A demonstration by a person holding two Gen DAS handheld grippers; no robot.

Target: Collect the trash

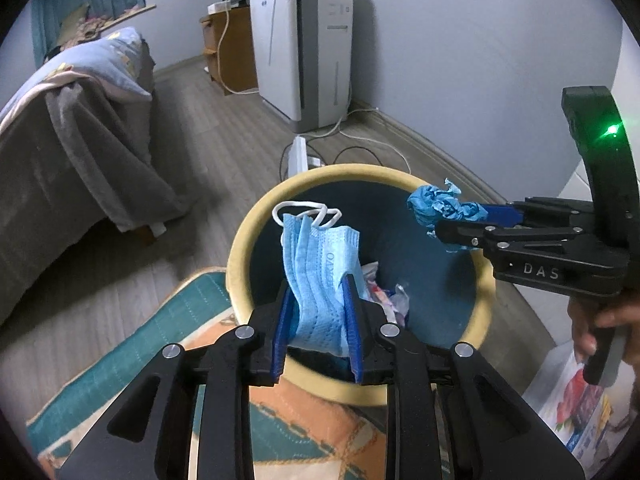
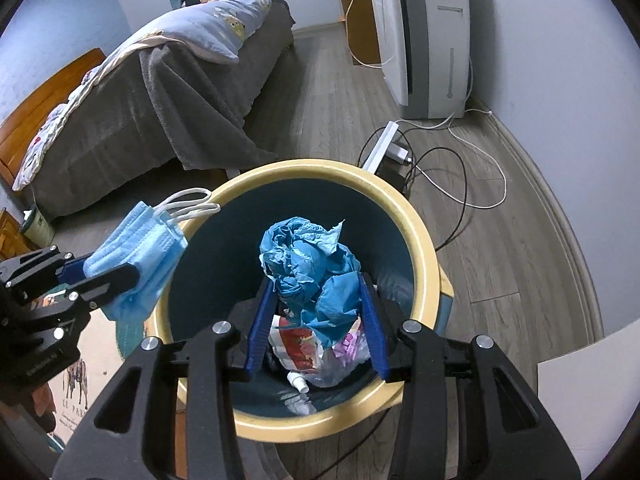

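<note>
My left tool clamps a pleated light-blue face mask at the round yellow-rimmed bin's nine o'clock edge, while my right tool grips a crumpled blue paper wad over the bin's middle.

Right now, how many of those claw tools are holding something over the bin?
2. The left gripper holds a blue mask over the bin; the right gripper holds crumpled blue paper over it too.
</note>
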